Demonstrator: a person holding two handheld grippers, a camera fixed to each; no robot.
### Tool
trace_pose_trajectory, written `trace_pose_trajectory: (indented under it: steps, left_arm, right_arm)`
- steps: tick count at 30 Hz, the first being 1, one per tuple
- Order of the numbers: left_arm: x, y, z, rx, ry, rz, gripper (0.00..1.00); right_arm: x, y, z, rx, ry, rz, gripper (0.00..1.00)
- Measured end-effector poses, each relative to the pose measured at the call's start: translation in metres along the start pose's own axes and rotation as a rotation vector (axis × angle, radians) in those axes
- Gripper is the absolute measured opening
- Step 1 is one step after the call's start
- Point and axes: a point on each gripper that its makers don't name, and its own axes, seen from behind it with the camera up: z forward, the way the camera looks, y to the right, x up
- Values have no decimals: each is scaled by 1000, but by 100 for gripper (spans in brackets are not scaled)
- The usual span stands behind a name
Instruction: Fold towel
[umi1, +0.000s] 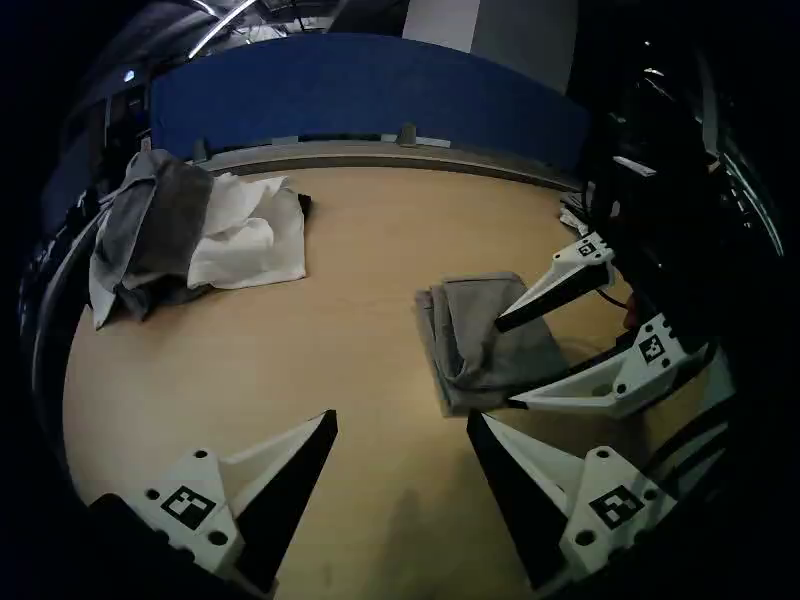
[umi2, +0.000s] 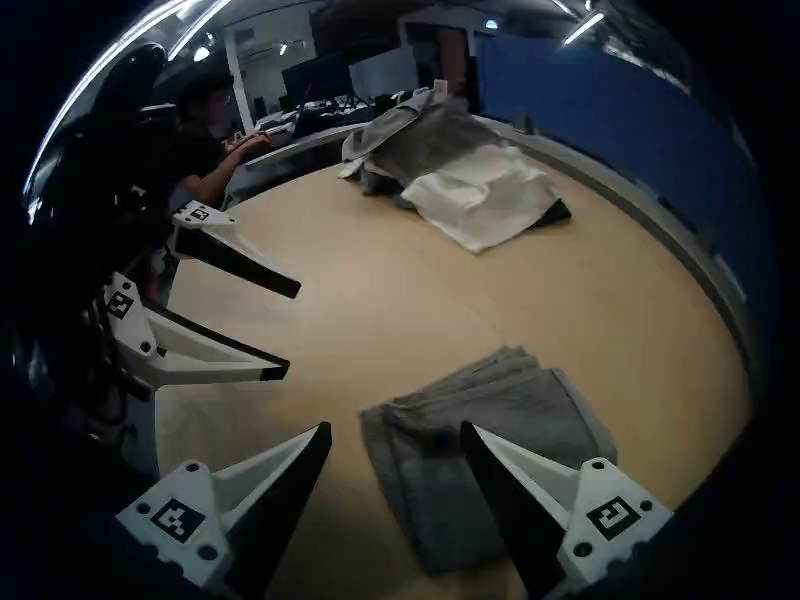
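Presently we record one grey towel (umi2: 500, 390), folded into a flat stack, lying on the wooden table (umi1: 330, 330), towards the right side in the left gripper view. We count two grippers. The right gripper (umi2: 395, 430) hangs over the towel's near edge with its fingers spread wide, gripping nothing; whether a finger touches the cloth we cannot tell. The left gripper (umi1: 400, 425) stands beside it over bare table, likewise spread and empty. Farther off lies one heap of loose cloths (umi1: 200, 230), grey and white pieces mixed. Behind the table runs one blue partition (umi1: 370, 90). One person (umi2: 205, 145) sits at a desk beyond.
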Motion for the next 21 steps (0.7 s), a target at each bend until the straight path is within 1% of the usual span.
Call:
trace_pose_trajectory:
  steps: [5, 8, 21]
  left_arm:
    - [2, 2, -1, -1, 8, -9, 97]
    - [1, 2, -2, -2, 10, -15, 97]
    - [0, 1, -1, 3, 11, -15, 97]
  right_arm:
    - [1, 14, -2, -20, 0, 7, 100]
    - [-1, 17, 1, -20, -5, 11, 100]
    - [-20, 8, 22, 19, -56, 16, 100]
